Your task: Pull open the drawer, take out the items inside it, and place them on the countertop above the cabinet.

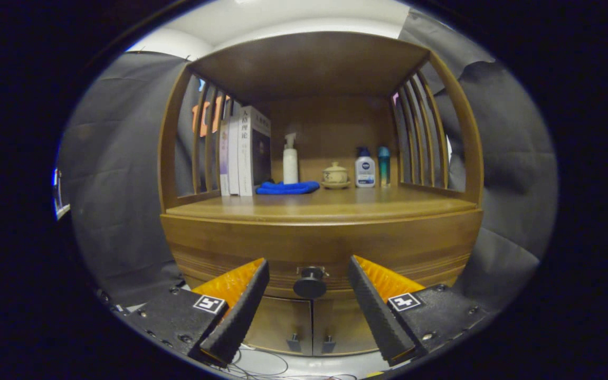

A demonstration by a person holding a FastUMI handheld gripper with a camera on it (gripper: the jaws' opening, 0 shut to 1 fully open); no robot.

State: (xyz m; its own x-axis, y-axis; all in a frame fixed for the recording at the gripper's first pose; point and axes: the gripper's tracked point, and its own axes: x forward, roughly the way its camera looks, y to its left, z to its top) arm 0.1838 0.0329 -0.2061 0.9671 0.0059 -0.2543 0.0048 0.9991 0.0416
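While the drawer (320, 253) sits closed, gripper (308, 274) released, fingers spread either side of its knob (310, 283), not touching; countertop (325, 207) above.

Spread apart, gripper (308, 274) fingers flanking the drawer knob (310, 284), just short of it, touching nothing. Knob centred on the closed drawer (262, 248); cabinet doors (312, 324) below, countertop (325, 207) above. On the countertop, left to right: books (243, 153), cloth (287, 187) before pump bottle (290, 161), lidded cup (335, 174), two bottles (365, 169).
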